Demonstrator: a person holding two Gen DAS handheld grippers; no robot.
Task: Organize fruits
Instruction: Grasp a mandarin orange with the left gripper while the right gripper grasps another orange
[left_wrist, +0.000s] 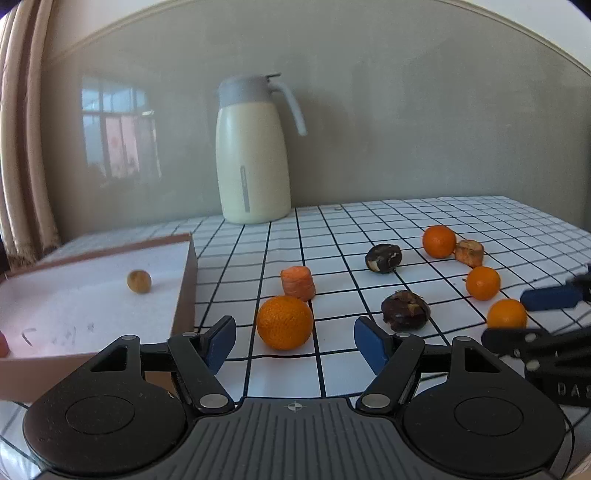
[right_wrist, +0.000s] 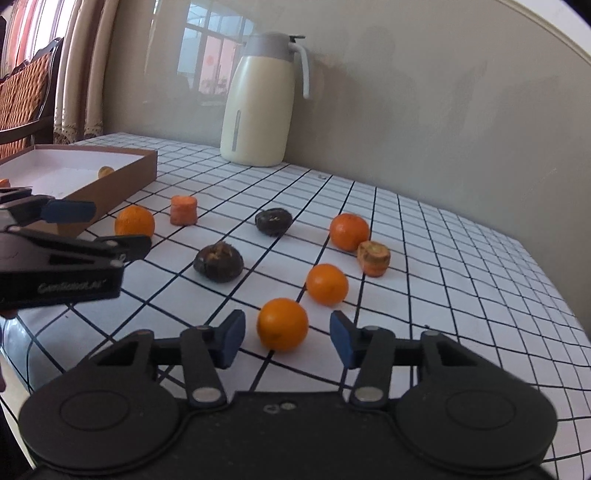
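Two grippers, left (left_wrist: 293, 339) and right (right_wrist: 286, 338), each straddle a round orange tangerine (left_wrist: 284, 322) (right_wrist: 282, 324) near the checked tablecloth's (right_wrist: 424, 236) front edge, pads apart, untouching, likely for the brown cardboard tray (left_wrist: 186, 280).

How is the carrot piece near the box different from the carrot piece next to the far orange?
The carrot piece near the box stands upright, clean orange, alone. The far carrot piece lies tilted, its cut face brownish, close beside an orange. Both are short stubby chunks on the checked tablecloth.
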